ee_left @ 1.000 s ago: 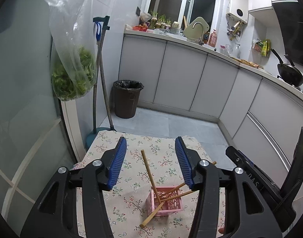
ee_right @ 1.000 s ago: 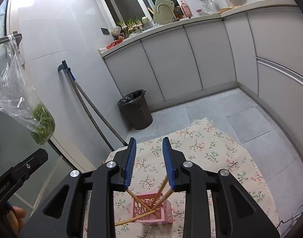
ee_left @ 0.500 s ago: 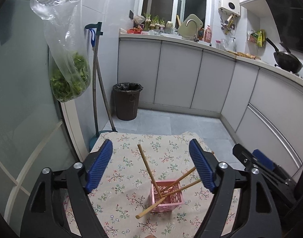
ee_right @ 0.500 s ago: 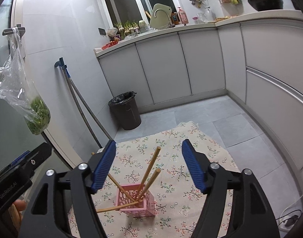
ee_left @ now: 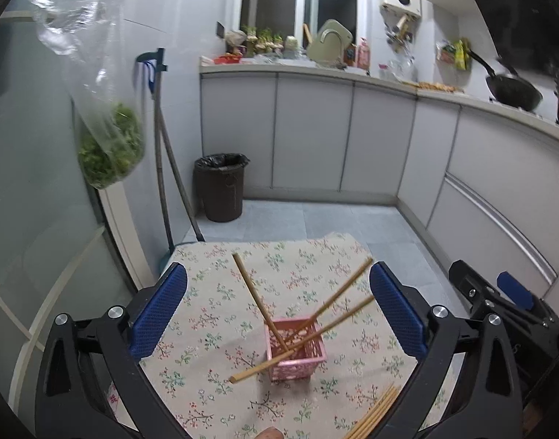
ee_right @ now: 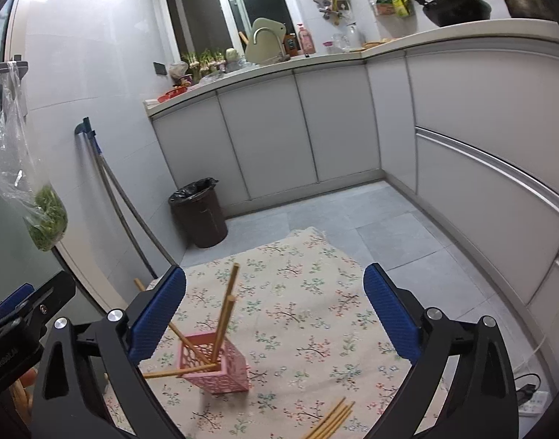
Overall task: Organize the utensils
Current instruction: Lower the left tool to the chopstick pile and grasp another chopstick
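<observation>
A pink lattice basket (ee_left: 296, 347) (ee_right: 217, 366) stands on the floral tablecloth (ee_left: 213, 292) with several wooden chopsticks (ee_left: 338, 292) (ee_right: 226, 314) leaning out of it. A loose bundle of chopsticks (ee_left: 374, 415) (ee_right: 330, 420) lies on the cloth nearer to me. My left gripper (ee_left: 277, 269) hovers above and behind the basket, its jaws opening wide with nothing pressed between the blue pads (ee_left: 158, 307). My right gripper (ee_right: 274, 271) does the same to the basket's right, jaws opening, pads (ee_right: 391, 314) bare. Each gripper shows at the other view's edge.
The small table ends just past the basket, with grey tiled floor (ee_right: 352, 216) beyond. A dark trash bin (ee_left: 221, 186), a mop (ee_left: 162, 168) against the wall and a hanging bag of greens (ee_left: 111, 146) are at the left. White cabinets (ee_right: 279, 135) line the back and right.
Both grippers' jaws have spread from narrow to wide. Both have drawn back from the basket, and the loose bundle of chopsticks has come into view at the bottom.
</observation>
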